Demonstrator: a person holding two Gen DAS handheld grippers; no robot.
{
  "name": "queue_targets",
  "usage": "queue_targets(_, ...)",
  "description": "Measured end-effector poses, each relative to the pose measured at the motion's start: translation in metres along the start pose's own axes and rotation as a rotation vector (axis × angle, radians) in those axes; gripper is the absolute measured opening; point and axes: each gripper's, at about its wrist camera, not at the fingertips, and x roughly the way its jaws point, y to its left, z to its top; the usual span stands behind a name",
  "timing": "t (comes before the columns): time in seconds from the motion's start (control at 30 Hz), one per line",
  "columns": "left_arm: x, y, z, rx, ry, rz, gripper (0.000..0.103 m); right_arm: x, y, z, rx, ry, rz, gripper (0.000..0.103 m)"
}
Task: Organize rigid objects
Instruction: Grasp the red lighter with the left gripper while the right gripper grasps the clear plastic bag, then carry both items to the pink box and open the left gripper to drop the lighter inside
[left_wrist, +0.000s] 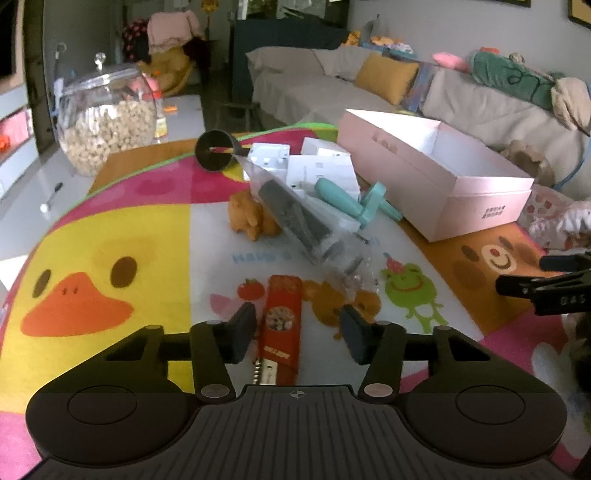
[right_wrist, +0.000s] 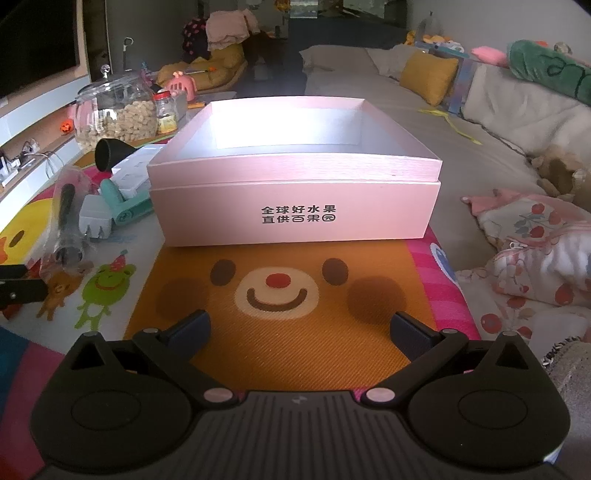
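Only the left wrist view catches the red box (left_wrist: 280, 325), a long flat pack with a cookie picture, lying on the cartoon mat (left_wrist: 110, 236) well in front of the pink box (left_wrist: 436, 177). The left gripper (left_wrist: 298, 328) has its fingers half spread around it, not pinching. The right wrist view looks straight into the pink box, empty inside, black print on its front. The right gripper (right_wrist: 300, 328) fingers are spread wide, holding nothing. Left of the pink box sit a bagged black tool (left_wrist: 295, 221), teal handle (left_wrist: 343, 199) and black funnel (left_wrist: 214, 149).

Dim, colour-cast fisheye views; edges bow strongly
Glare whitens the open pink cardboard box (right_wrist: 295, 192) floor; near red flat packet (left_wrist: 279, 328) is blurred
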Motion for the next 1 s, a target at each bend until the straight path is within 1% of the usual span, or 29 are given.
queue_targets(0.03, -0.002, 0.0, 0.0, 0.001, -0.006, 0.008, 0.035, -0.001, 0.001, 0.0, -0.003, -0.001, 0.005, 0.103)
queue_targets(0.07, -0.003, 0.002, -0.001, 0.003, -0.013, 0.014, 0.026, -0.003, 0.001, -0.001, -0.01, -0.007, 0.007, 0.098)
queue_targets(0.1, -0.004, 0.003, -0.002, 0.003, -0.016, 0.008, 0.027, -0.005, 0.003, -0.001, -0.019, -0.02, 0.006, 0.089)
queue_targets(0.17, -0.007, 0.007, -0.006, -0.011, -0.029, -0.015, 0.026, -0.013, 0.01, -0.002, -0.049, -0.055, 0.027, 0.079)
queue_targets(0.23, -0.012, 0.009, -0.011, -0.017, -0.046, -0.012, 0.026, -0.022, 0.022, 0.001, -0.079, -0.087, 0.082, 0.071)
queue_targets(0.27, -0.015, 0.011, -0.013, -0.025, -0.058, -0.01, 0.026, -0.027, 0.029, 0.005, -0.097, -0.103, 0.109, 0.064)
queue_targets(0.3, -0.019, 0.013, -0.014, -0.038, -0.073, -0.012, 0.026, -0.031, 0.037, 0.009, -0.12, -0.119, 0.133, 0.061)
queue_targets(0.4, -0.03, 0.024, -0.018, -0.084, -0.1, -0.031, 0.026, -0.041, 0.072, 0.025, -0.234, -0.182, 0.187, 0.061)
queue_targets(0.43, -0.032, 0.027, -0.019, -0.091, -0.103, -0.032, 0.026, -0.042, 0.086, 0.028, -0.285, -0.203, 0.198, 0.06)
queue_targets(0.5, -0.037, 0.033, -0.023, -0.105, -0.108, -0.038, 0.026, -0.039, 0.118, 0.033, -0.404, -0.239, 0.214, 0.055)
queue_targets(0.53, -0.041, 0.036, -0.025, -0.114, -0.113, -0.042, 0.026, -0.035, 0.131, 0.035, -0.454, -0.247, 0.221, 0.054)
queue_targets(0.6, -0.046, 0.042, -0.029, -0.13, -0.121, -0.047, 0.026, -0.025, 0.16, 0.038, -0.544, -0.247, 0.232, 0.048)
queue_targets(0.7, -0.055, 0.052, -0.034, -0.157, -0.133, -0.061, 0.026, 0.0, 0.199, 0.046, -0.647, -0.213, 0.209, 0.045)
queue_targets(0.8, -0.061, 0.058, -0.037, -0.174, -0.143, -0.073, 0.026, 0.026, 0.218, 0.049, -0.704, -0.16, 0.169, 0.042)
queue_targets(0.83, -0.062, 0.06, -0.037, -0.178, -0.146, -0.08, 0.026, 0.032, 0.223, 0.049, -0.726, -0.164, 0.145, 0.04)
queue_targets(0.87, -0.063, 0.06, -0.037, -0.18, -0.148, -0.085, 0.026, 0.034, 0.228, 0.048, -0.764, -0.181, 0.109, 0.028)
queue_targets(0.9, -0.063, 0.06, -0.038, -0.18, -0.149, -0.091, 0.026, 0.034, 0.23, 0.047, -0.792, -0.173, 0.086, 0.022)
queue_targets(0.93, -0.062, 0.059, -0.038, -0.178, -0.15, -0.099, 0.026, 0.031, 0.229, 0.046, -0.807, -0.162, 0.078, 0.022)
queue_targets(1.0, -0.061, 0.054, -0.038, -0.169, -0.15, -0.127, 0.026, 0.017, 0.224, 0.049, -0.814, -0.136, 0.093, 0.019)
